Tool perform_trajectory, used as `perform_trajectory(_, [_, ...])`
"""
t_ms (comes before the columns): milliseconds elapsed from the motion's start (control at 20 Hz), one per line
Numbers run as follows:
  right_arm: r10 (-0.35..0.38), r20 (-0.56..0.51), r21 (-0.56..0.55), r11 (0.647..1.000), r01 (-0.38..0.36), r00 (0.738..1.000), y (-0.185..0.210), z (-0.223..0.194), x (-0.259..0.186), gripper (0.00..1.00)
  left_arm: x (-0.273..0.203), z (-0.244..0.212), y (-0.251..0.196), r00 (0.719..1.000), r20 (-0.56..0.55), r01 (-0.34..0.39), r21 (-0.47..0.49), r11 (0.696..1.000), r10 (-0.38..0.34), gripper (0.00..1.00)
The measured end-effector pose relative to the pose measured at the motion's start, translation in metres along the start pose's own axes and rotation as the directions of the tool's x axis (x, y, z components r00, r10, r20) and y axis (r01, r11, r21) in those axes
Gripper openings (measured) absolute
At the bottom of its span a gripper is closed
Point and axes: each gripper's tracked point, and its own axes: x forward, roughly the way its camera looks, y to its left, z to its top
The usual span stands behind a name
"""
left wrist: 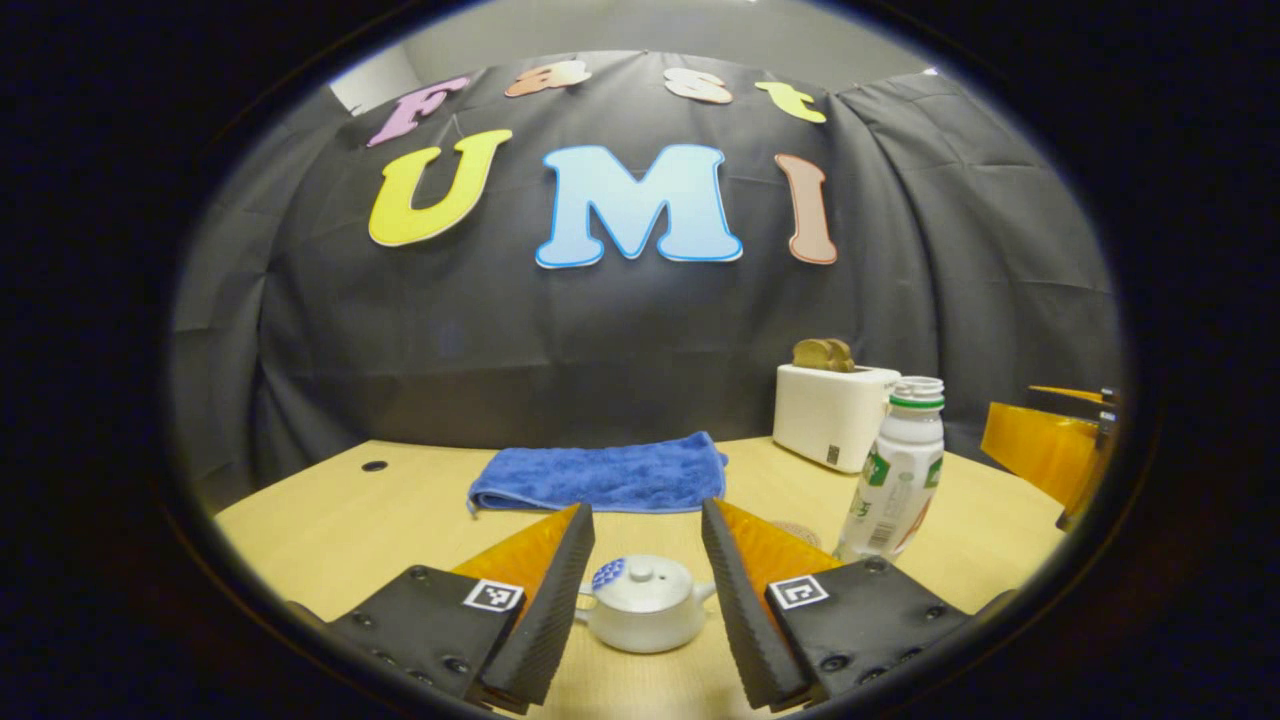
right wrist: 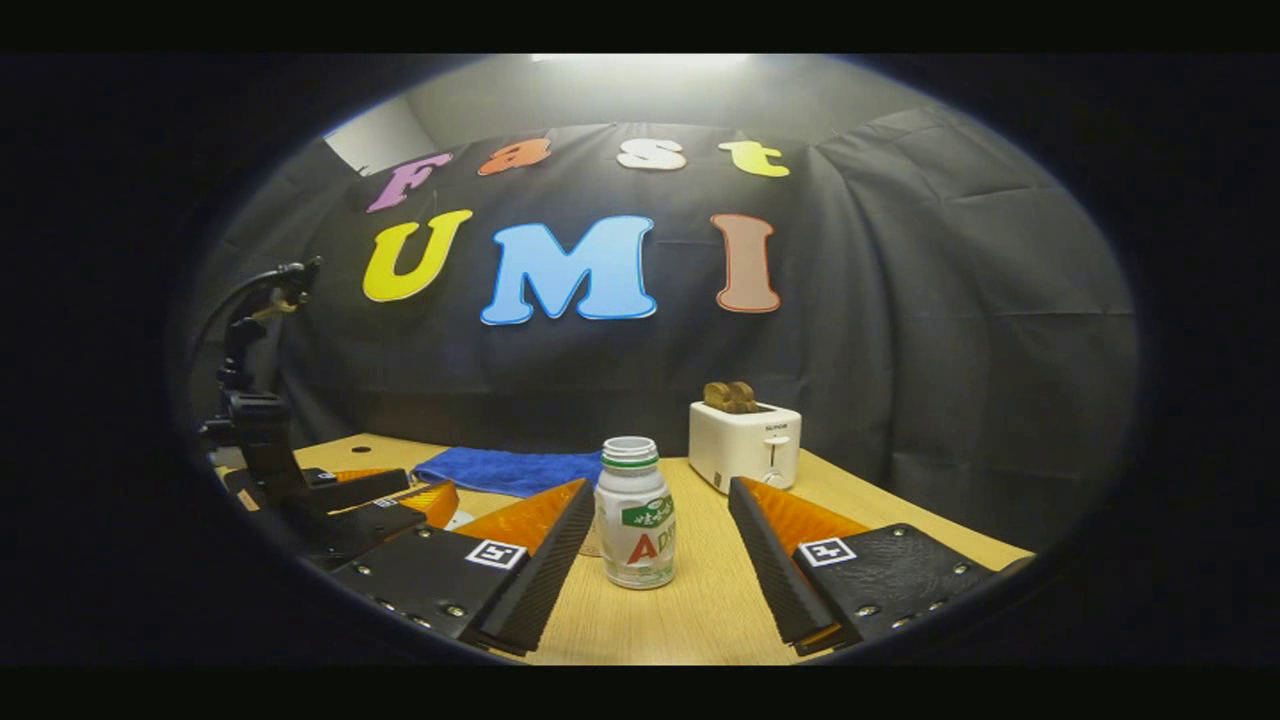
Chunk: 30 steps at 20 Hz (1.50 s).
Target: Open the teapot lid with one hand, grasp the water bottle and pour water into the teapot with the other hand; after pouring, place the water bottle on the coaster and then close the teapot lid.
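Both grippers spread wide, one framing the teapot, the other the water bottle.

Left gripper, in the left gripper view, has its fingers spread apart with the white teapot standing on the wooden table between them, touching neither; its lid is on. Beyond lie a folded blue towel, and to the right the upright, uncapped water bottle and a white toaster holding bread. In the right gripper view, the right gripper is likewise spread, the water bottle upright between its fingers without contact. The left gripper shows at the left, with the towel and toaster behind.
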Motion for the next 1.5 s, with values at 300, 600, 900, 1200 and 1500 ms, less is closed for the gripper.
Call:
perform_trajectory(300, [-0.013, -0.025, 0.02, 1.0, 0.014, 1.0, -0.009, -0.011, 0.005, 0.84, 0.023, -0.031, 0.001, 0.996, -0.091, 0.003, -0.007, 1.0, -0.004, 0.65])
perform_trajectory(600, [-0.017, -0.045, 0.031, 0.999, 0.018, 0.999, -0.014, -0.02, 0.009, 0.84, 0.031, -0.047, 0.0, 0.991, -0.131, -0.008, 0.036, 0.999, 0.013, 0.66])
perform_trajectory(900, [-0.02, -0.068, 0.052, 0.998, 0.024, 0.998, -0.018, -0.029, 0.01, 0.84, 0.037, -0.046, -0.003, 0.995, -0.095, -0.029, 0.072, 0.997, 0.036, 0.53])
perform_trajectory(1200, [-0.016, -0.074, 0.06, 0.998, 0.021, 0.997, -0.019, -0.033, 0.012, 0.84, 0.04, -0.044, 0.001, 0.996, -0.084, -0.025, 0.038, 0.999, 0.029, 0.17])
perform_trajectory(1500, [0.015, -0.106, 0.049, 0.999, -0.01, 0.994, -0.013, -0.047, 0.018, 0.84, 0.038, -0.037, 0.003, 0.998, -0.069, -0.002, -0.015, 1.0, 0.001, 0.15])
